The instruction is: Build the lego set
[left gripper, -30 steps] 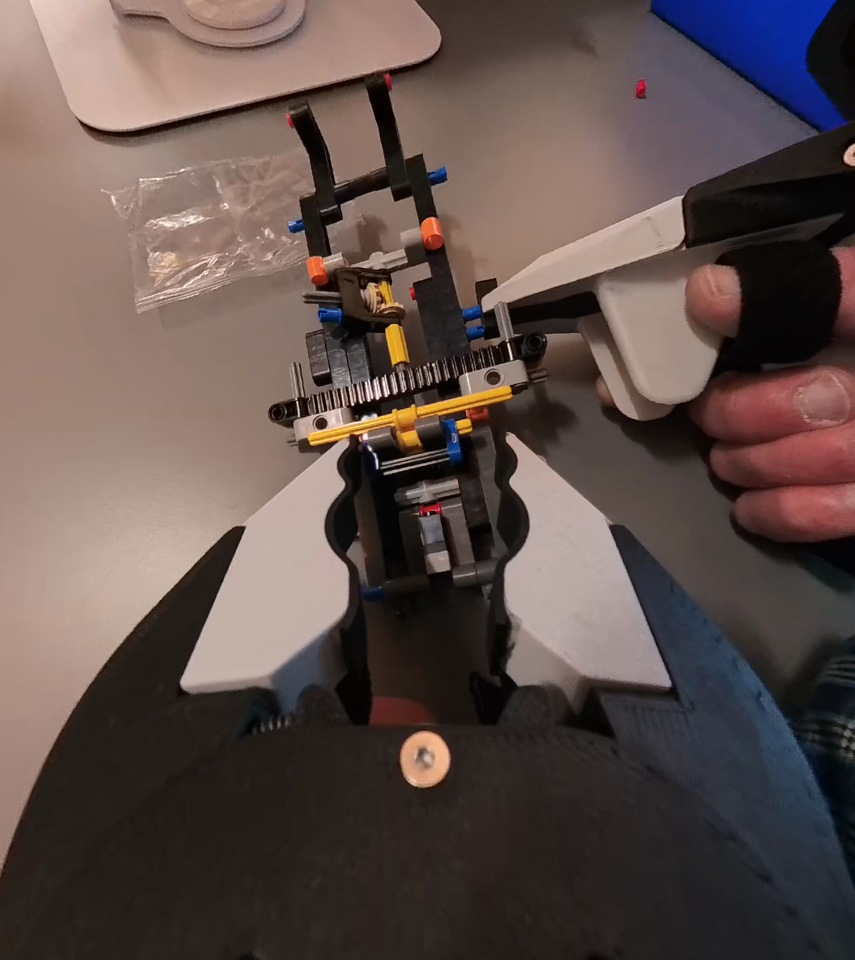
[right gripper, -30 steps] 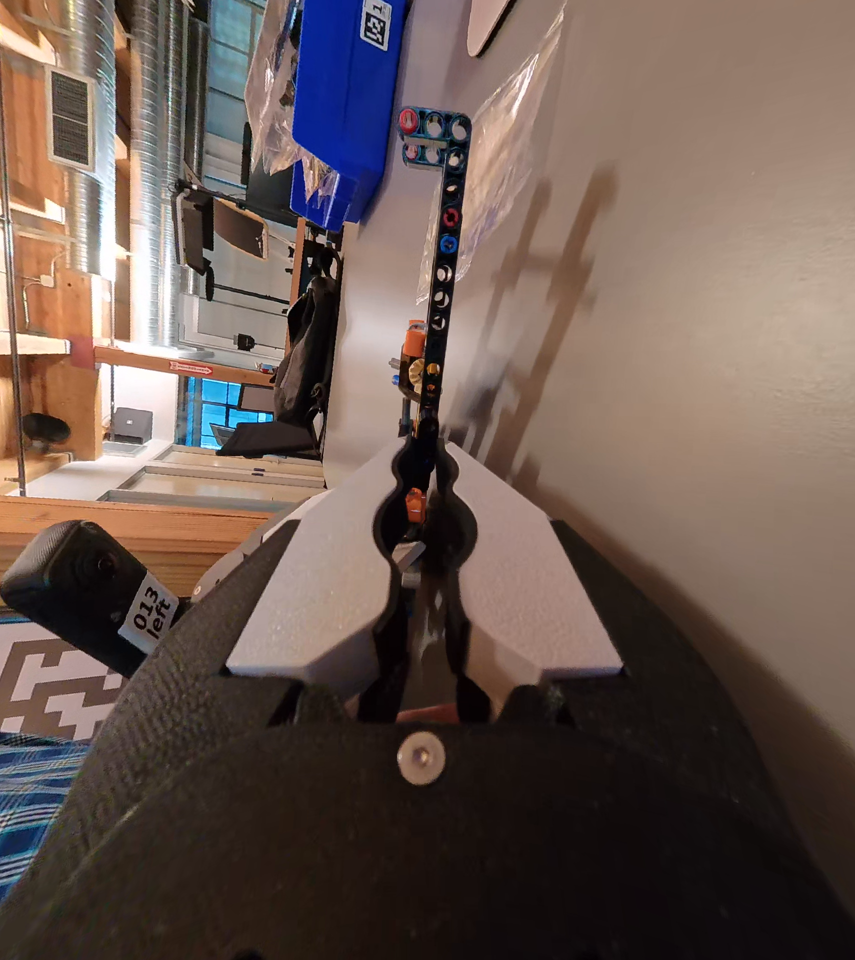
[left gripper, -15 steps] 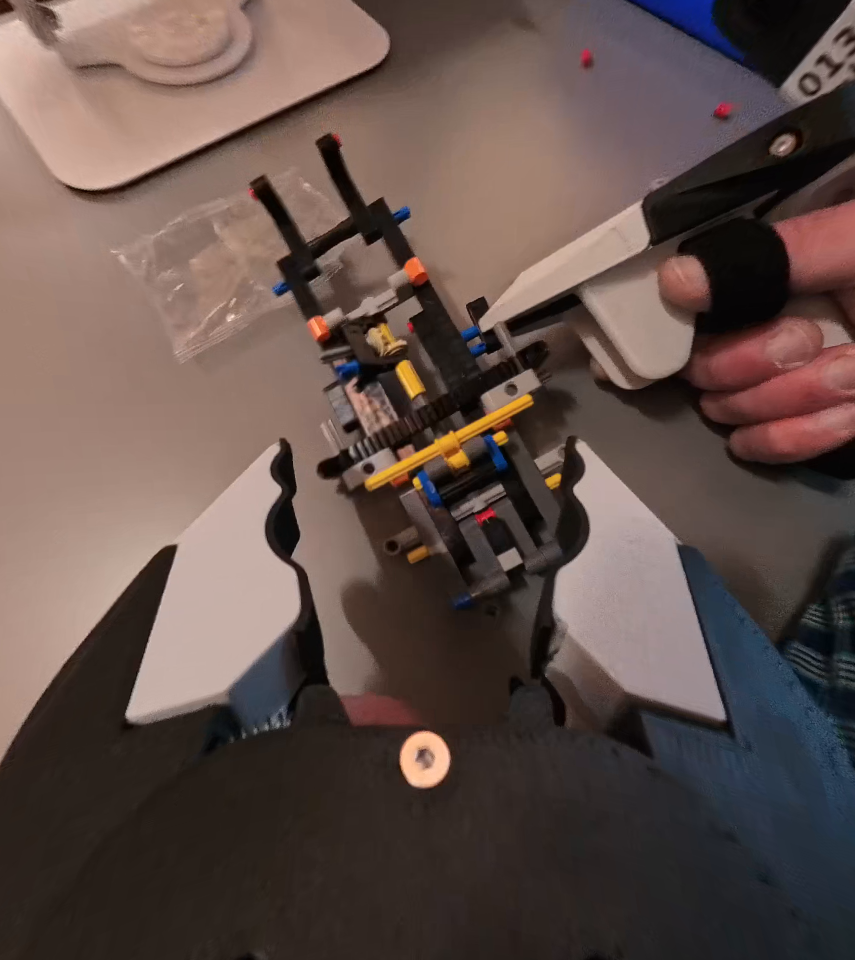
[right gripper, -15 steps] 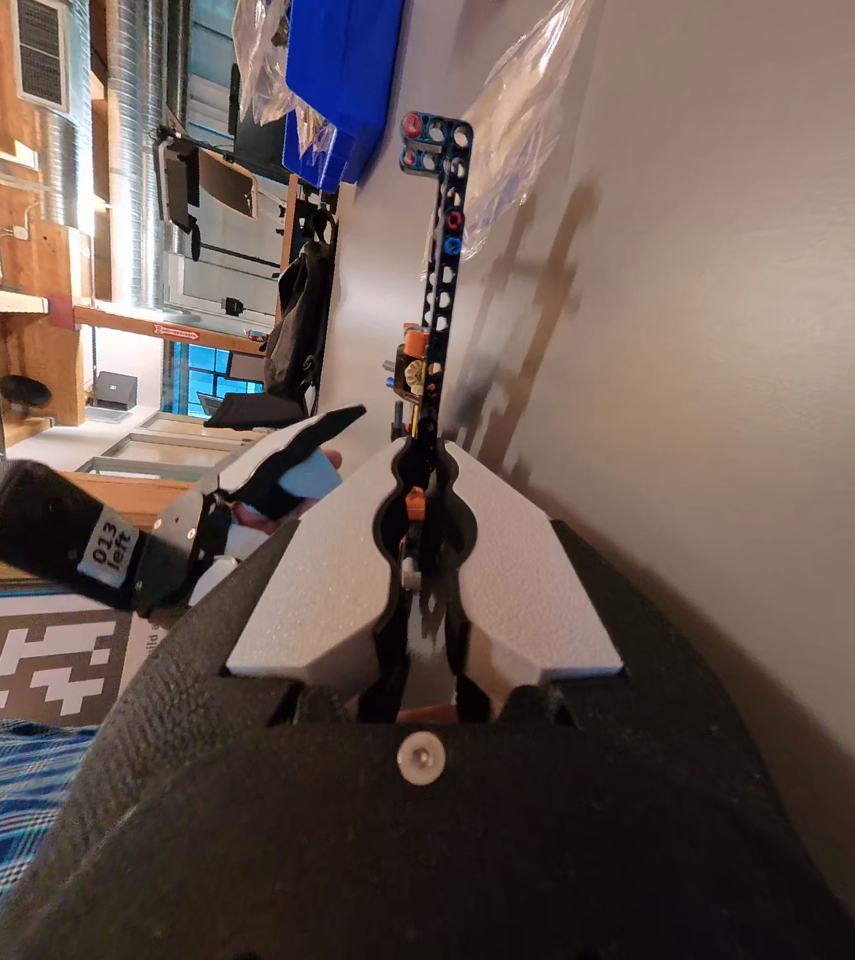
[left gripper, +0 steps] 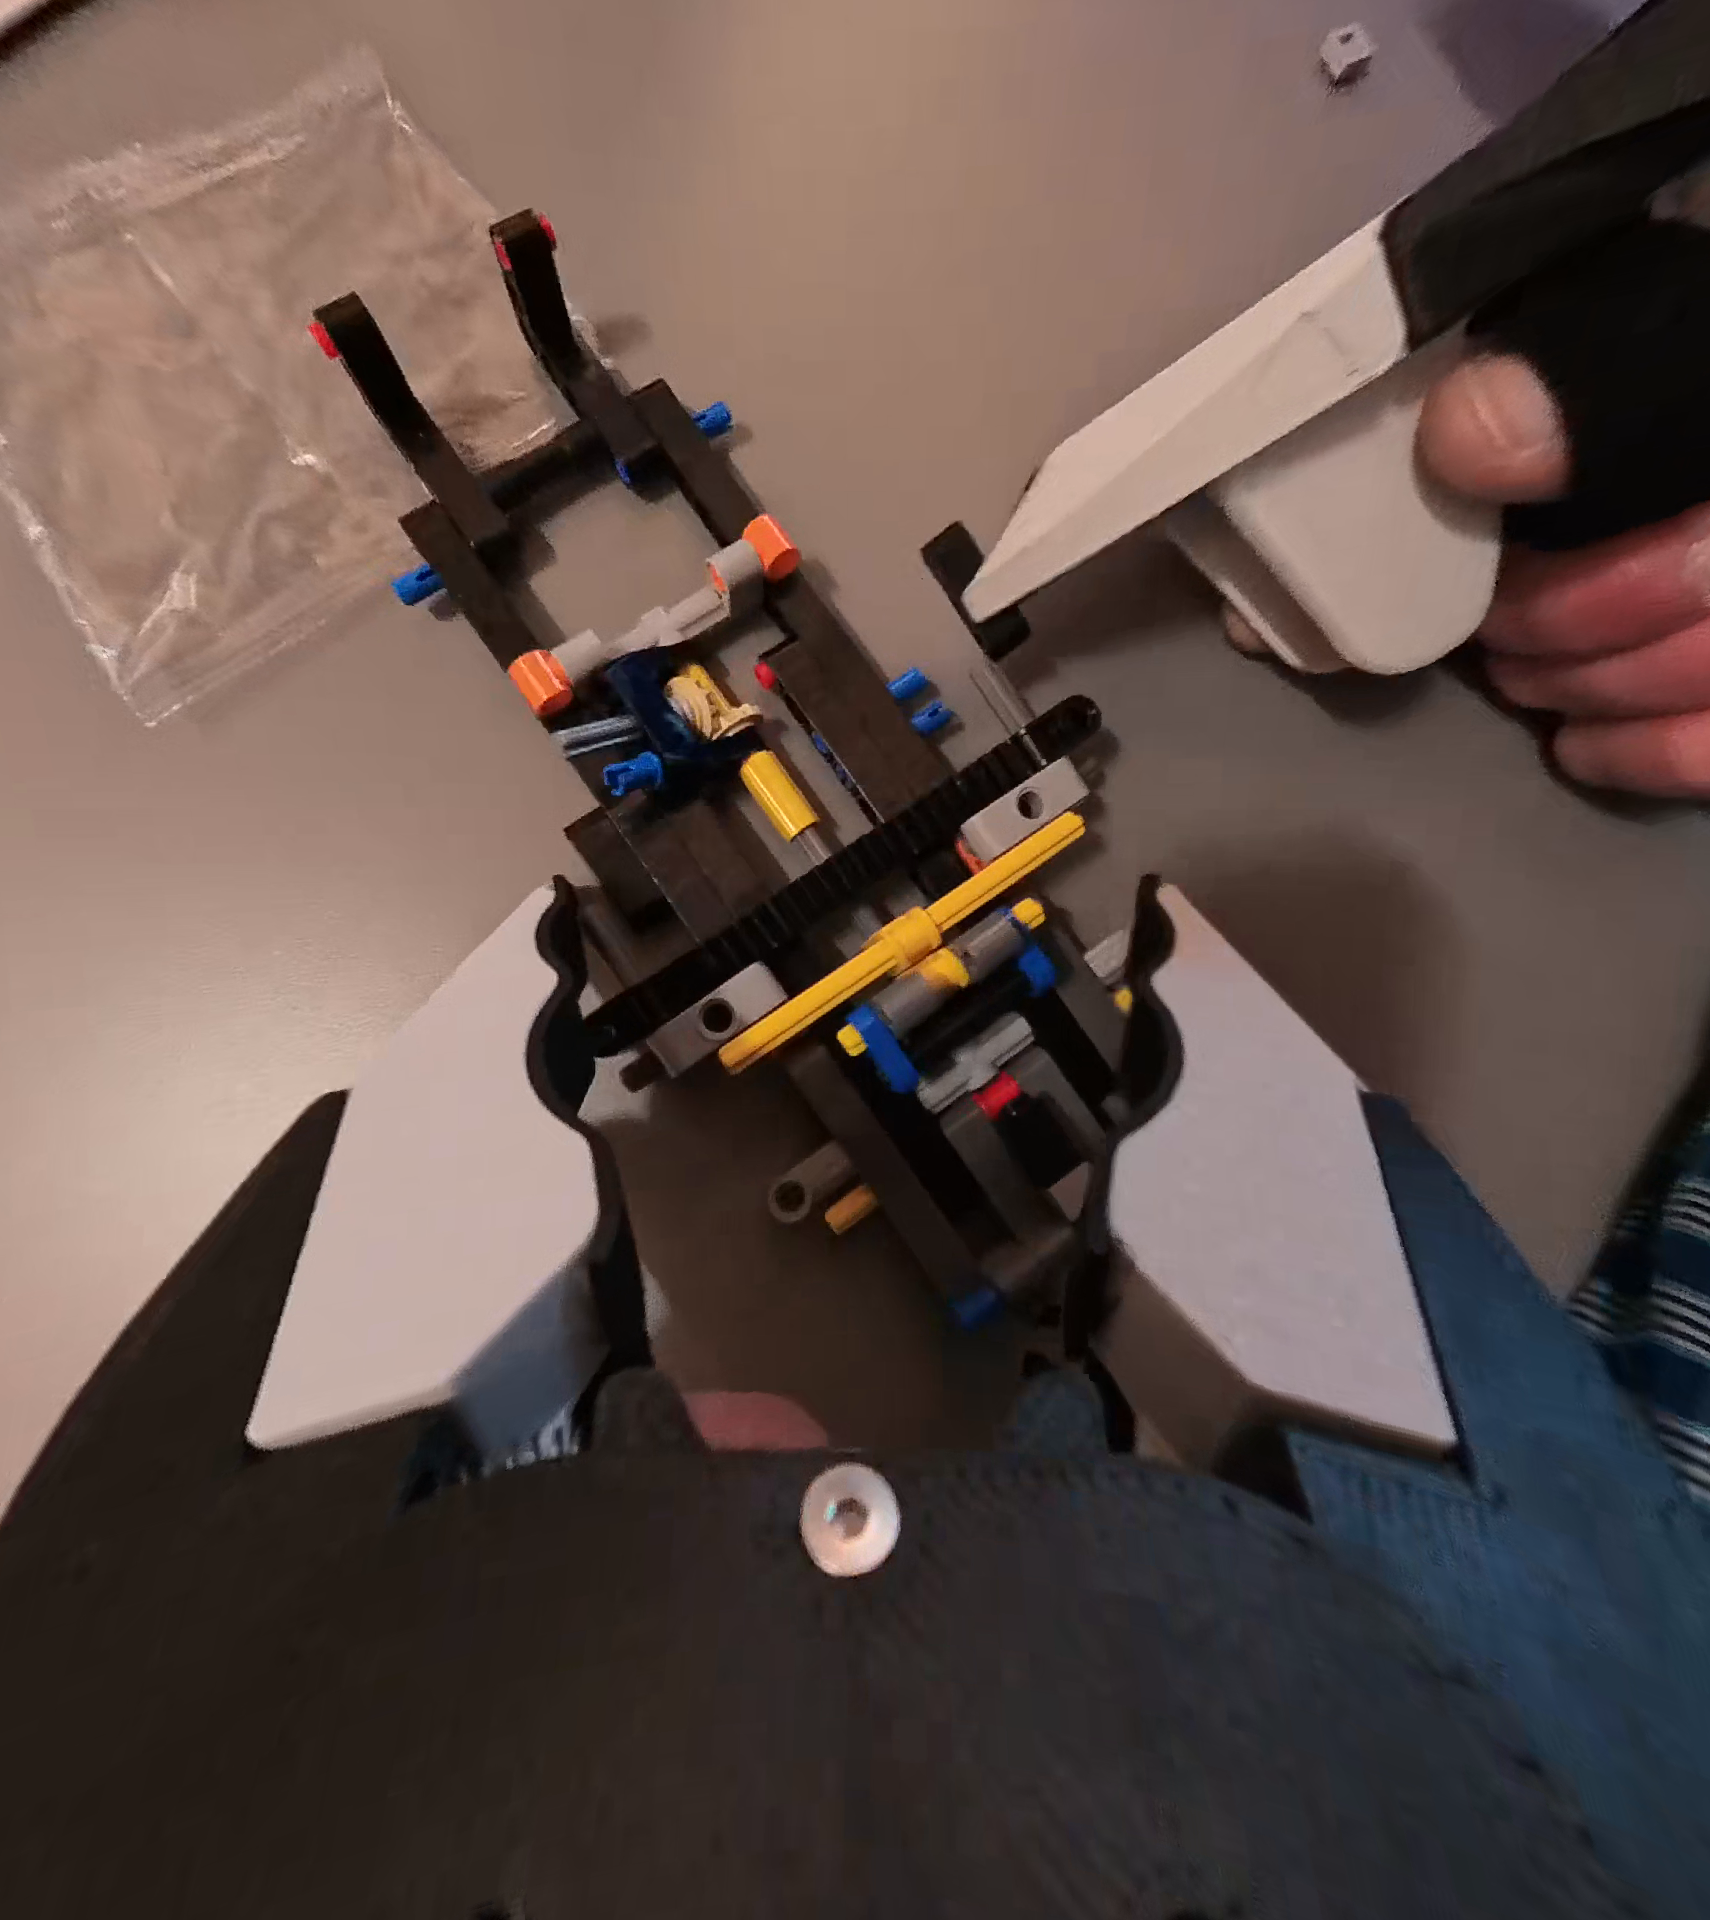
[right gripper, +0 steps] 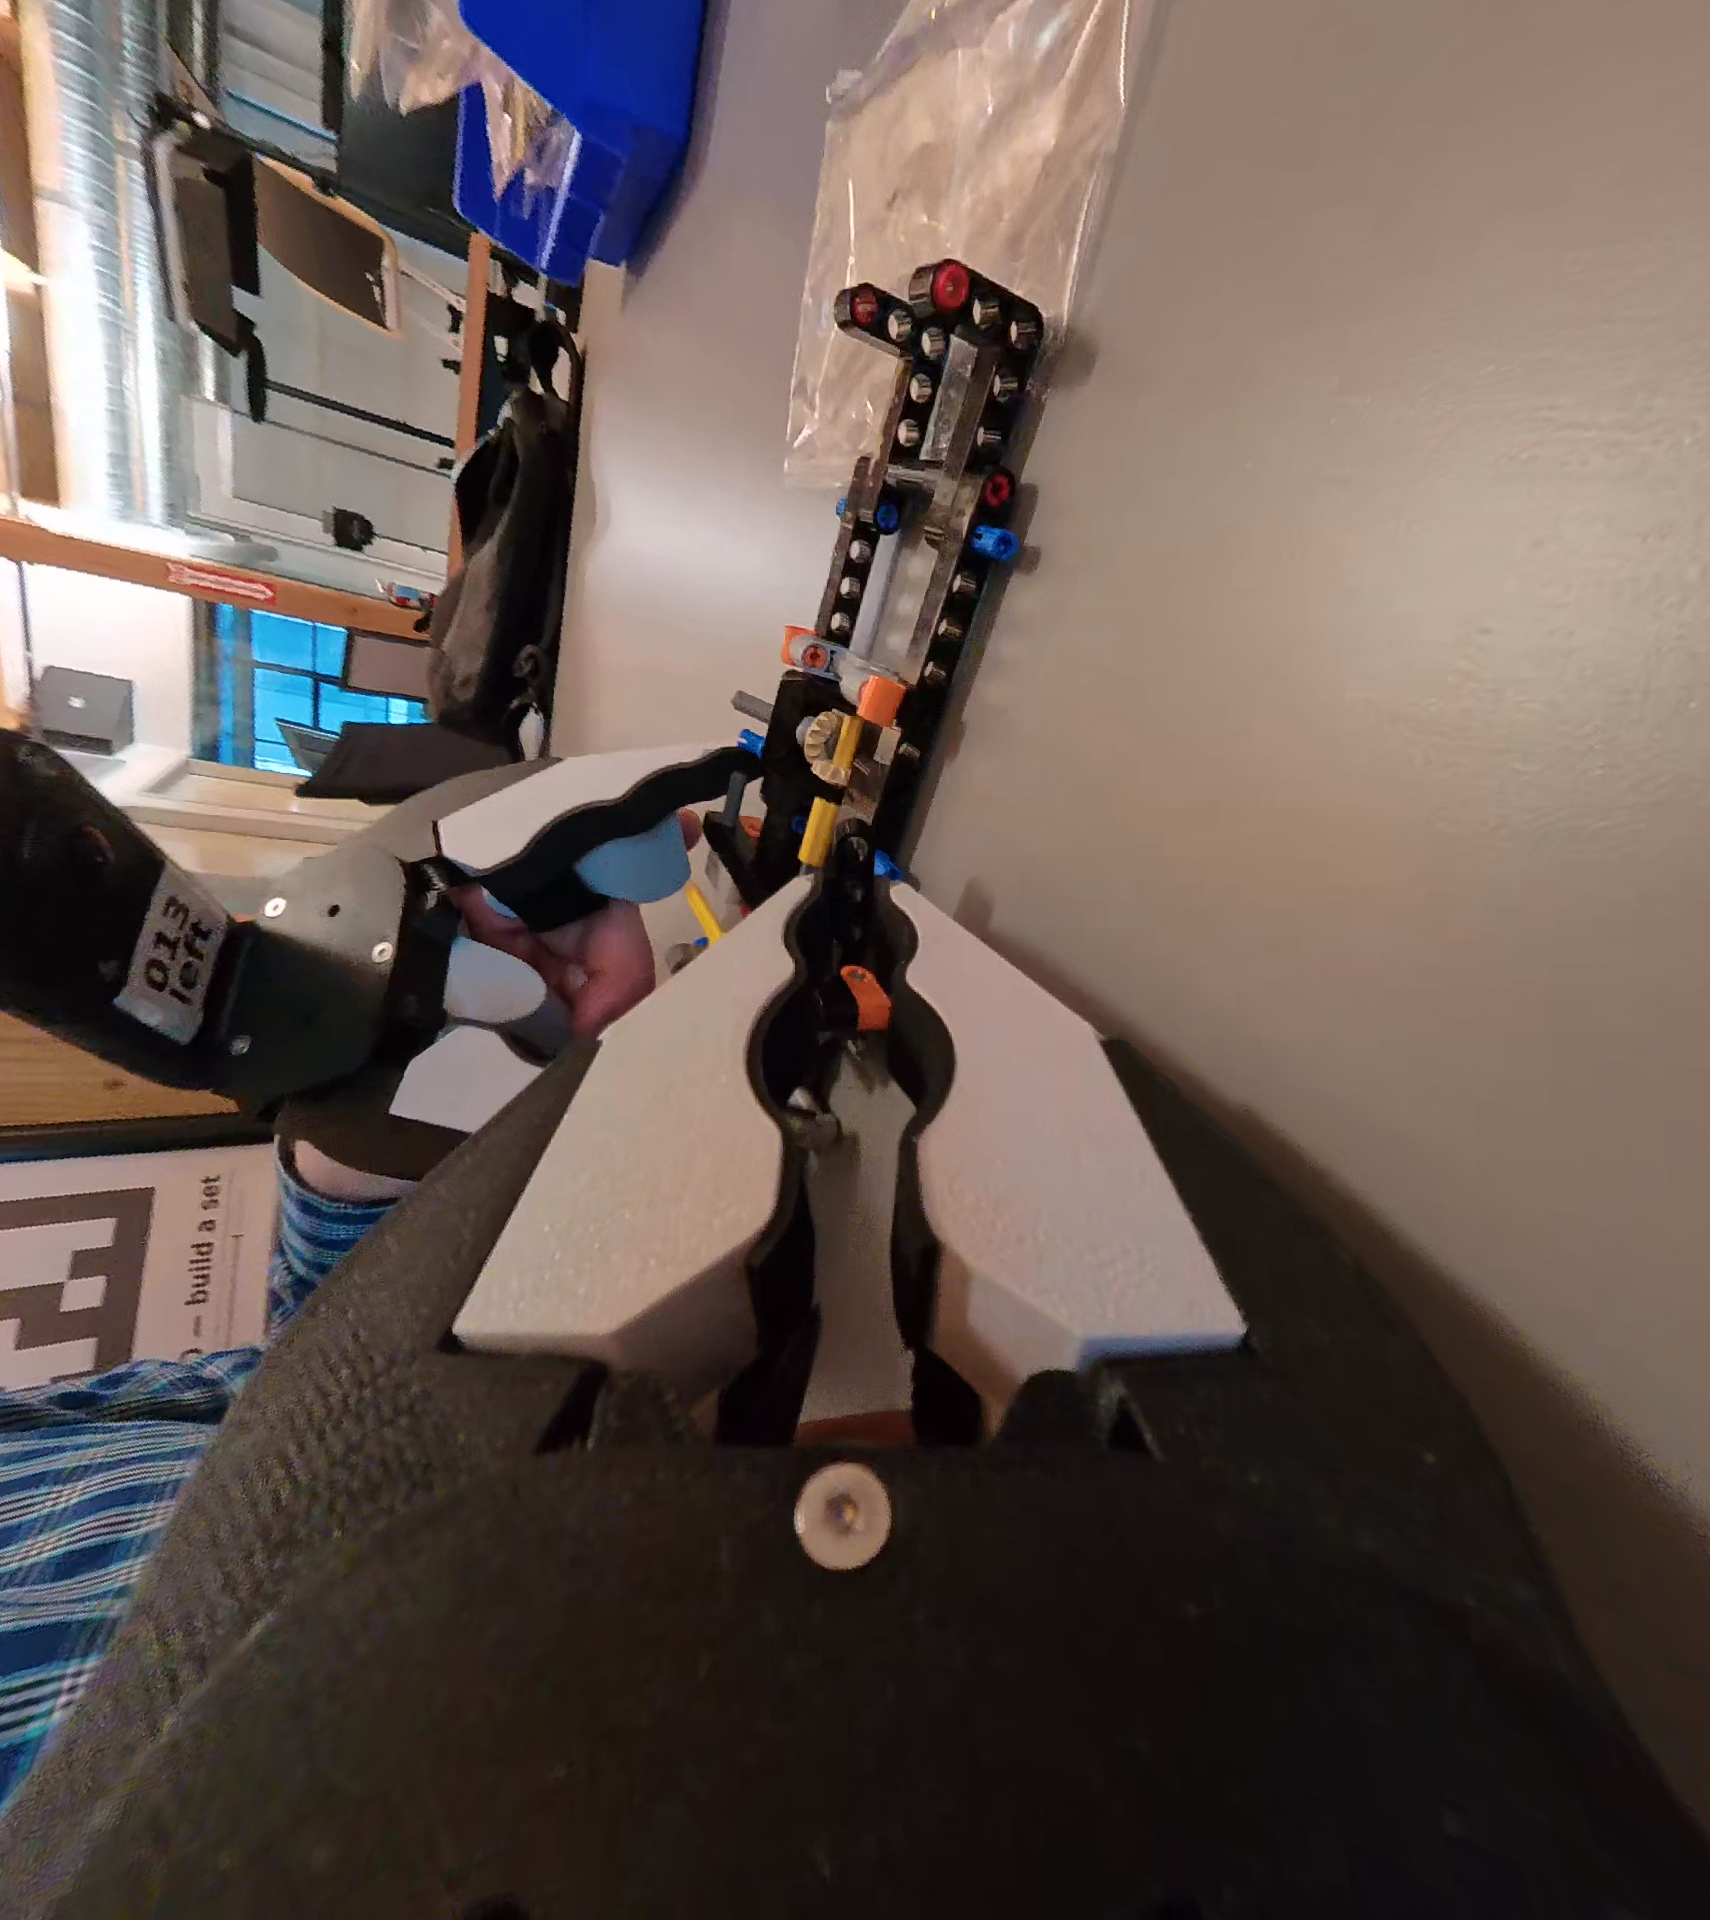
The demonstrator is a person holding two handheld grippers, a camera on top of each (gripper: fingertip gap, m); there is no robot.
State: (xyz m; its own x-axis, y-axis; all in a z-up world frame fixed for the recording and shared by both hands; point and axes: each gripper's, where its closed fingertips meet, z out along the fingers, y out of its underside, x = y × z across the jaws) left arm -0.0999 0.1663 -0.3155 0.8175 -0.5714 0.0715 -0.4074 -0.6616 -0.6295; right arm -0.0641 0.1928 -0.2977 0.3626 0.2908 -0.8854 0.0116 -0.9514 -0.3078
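While the half-built Technic chassis (left gripper: 778,790) lies on the grey table (left gripper: 155,935), the left gripper (left gripper: 851,1049) straddles its near end, jaws apart; the right gripper (right gripper: 846,997) pinches its side. Much remains unbuilt, I judge.

Left gripper (left gripper: 851,977) with pale grey wedge fingers (left gripper: 435,1174), wavy black pads, textured black body, silver screw (left gripper: 849,1521), right gripper (right gripper: 856,904) built alike, black finger strap (left gripper: 1640,384), blue plaid sleeve (left gripper: 1703,1299), white label on the black camera mount (right gripper: 173,954)
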